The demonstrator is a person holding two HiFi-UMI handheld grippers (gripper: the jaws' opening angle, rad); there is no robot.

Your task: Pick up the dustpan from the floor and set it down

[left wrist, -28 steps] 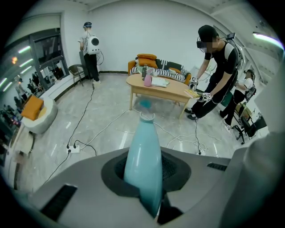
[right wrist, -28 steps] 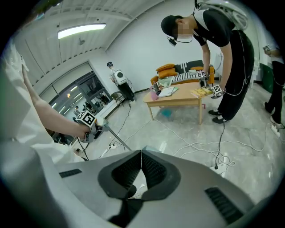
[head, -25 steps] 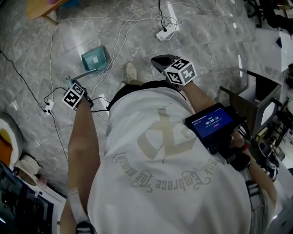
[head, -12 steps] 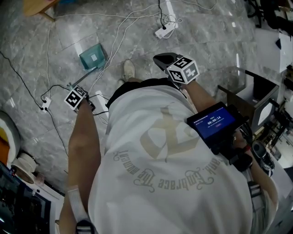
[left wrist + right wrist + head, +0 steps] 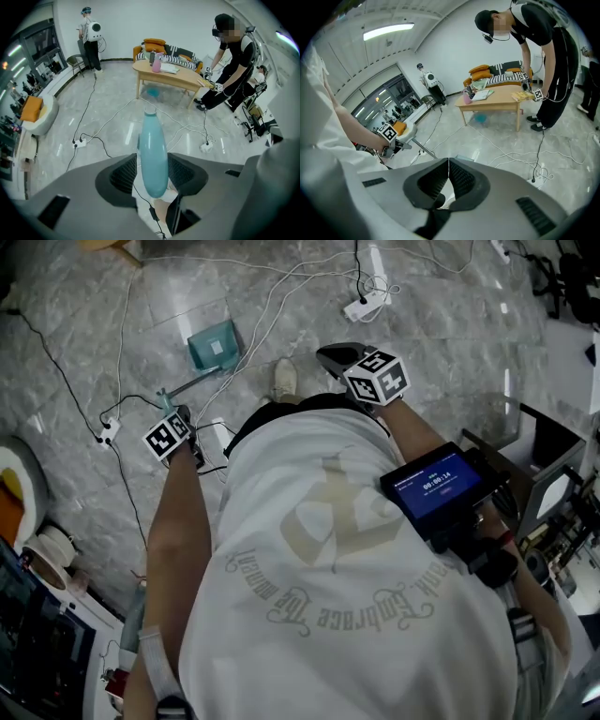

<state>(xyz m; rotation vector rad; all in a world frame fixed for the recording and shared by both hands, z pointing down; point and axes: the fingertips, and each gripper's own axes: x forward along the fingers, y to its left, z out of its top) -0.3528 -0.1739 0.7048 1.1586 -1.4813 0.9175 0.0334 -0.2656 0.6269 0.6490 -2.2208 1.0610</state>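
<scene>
The teal dustpan (image 5: 214,343) rests on the grey marble floor ahead of me, and its long handle (image 5: 187,385) slants back to my left gripper (image 5: 169,407). In the left gripper view the rounded teal handle grip (image 5: 152,150) stands between the jaws. Those jaws have just been opening, and the pads stand slightly off the handle's sides. My right gripper (image 5: 339,357) hovers to the right of the dustpan. Its jaws are shut with nothing between them (image 5: 448,161).
White and black cables and power strips (image 5: 367,306) (image 5: 108,432) lie around the dustpan. A shoe (image 5: 284,381) stands beside it. A wooden table (image 5: 168,75) and another person (image 5: 232,61) are farther off. A round seat with an orange cushion (image 5: 14,502) is at the left.
My left hand has slid a little back from the pan along the handle. The dustpan stays on the floor, and the right gripper has hardly moved.
</scene>
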